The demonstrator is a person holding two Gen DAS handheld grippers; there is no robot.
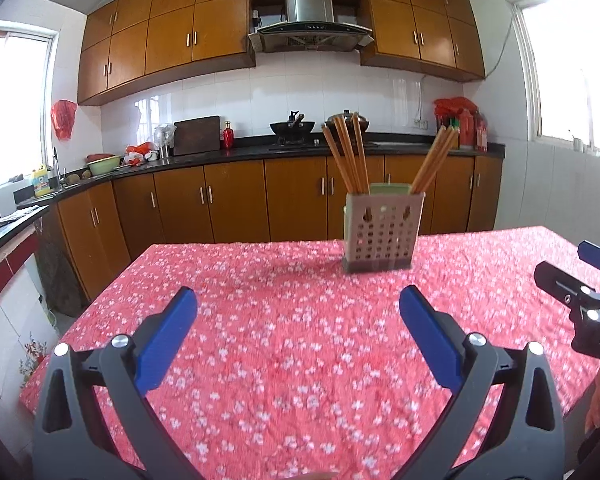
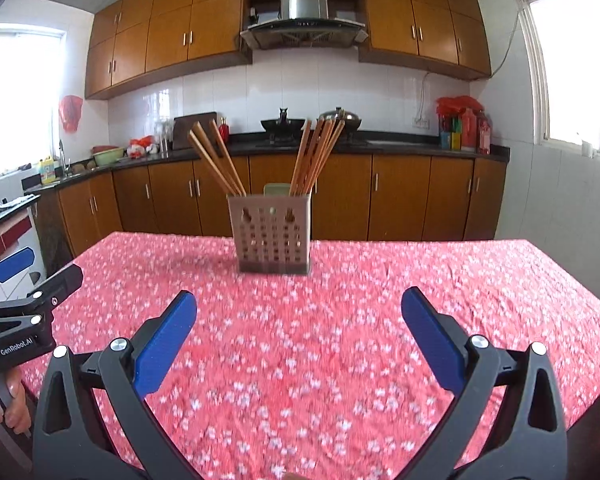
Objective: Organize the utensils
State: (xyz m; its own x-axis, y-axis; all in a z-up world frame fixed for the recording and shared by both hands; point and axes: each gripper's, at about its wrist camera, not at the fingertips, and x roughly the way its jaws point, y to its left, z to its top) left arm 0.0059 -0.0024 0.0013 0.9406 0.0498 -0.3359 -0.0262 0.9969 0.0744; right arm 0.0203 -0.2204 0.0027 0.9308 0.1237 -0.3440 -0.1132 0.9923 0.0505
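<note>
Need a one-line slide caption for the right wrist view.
Open right gripper faces a perforated chopstick holder holding two chopstick bundles on a floral tablecloth.

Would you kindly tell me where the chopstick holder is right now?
The chopstick holder stands upright on the red floral tablecloth near the table's far edge, ahead of both open grippers; right of centre in the left wrist view.

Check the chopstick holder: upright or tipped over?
Upright. The perforated chopstick holder stands on its base on the floral tablecloth, with two bundles of chopsticks sticking up out of it.
</note>
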